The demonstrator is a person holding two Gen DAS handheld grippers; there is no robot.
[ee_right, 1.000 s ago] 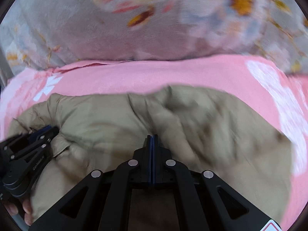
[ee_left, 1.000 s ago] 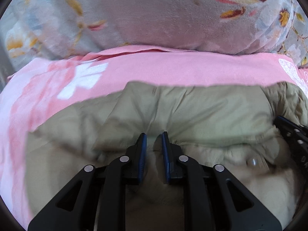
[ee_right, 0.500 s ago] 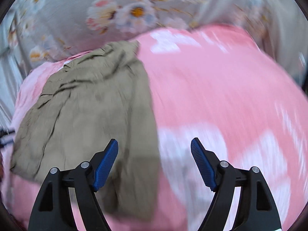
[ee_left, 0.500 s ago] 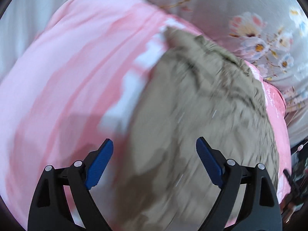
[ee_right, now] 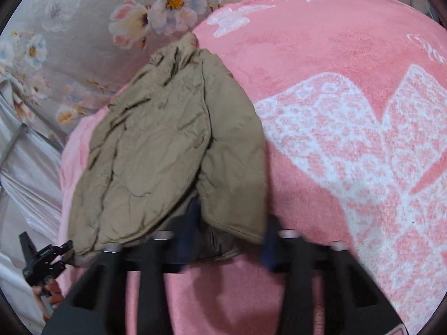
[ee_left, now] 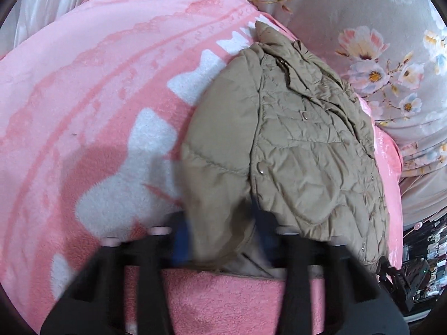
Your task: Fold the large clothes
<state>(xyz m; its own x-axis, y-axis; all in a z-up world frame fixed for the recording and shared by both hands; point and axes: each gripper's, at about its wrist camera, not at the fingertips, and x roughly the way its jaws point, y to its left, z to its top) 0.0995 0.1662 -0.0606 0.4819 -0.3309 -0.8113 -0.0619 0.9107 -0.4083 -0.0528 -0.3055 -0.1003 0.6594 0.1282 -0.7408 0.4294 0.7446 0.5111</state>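
Snaps (ee_left: 262, 170) on jacket (ee_left: 293, 150) show only leftward.

Your work surface is a bed covered by a fleecy pink blanket with white figures (ee_left: 92, 89). Directly on it lies a crumpled, quilted olive-tan puffer jacket with snap buttons (ee_left: 301, 150). A grey floral-print quilt (ee_right: 83, 28) lies along the blanket's far edge.
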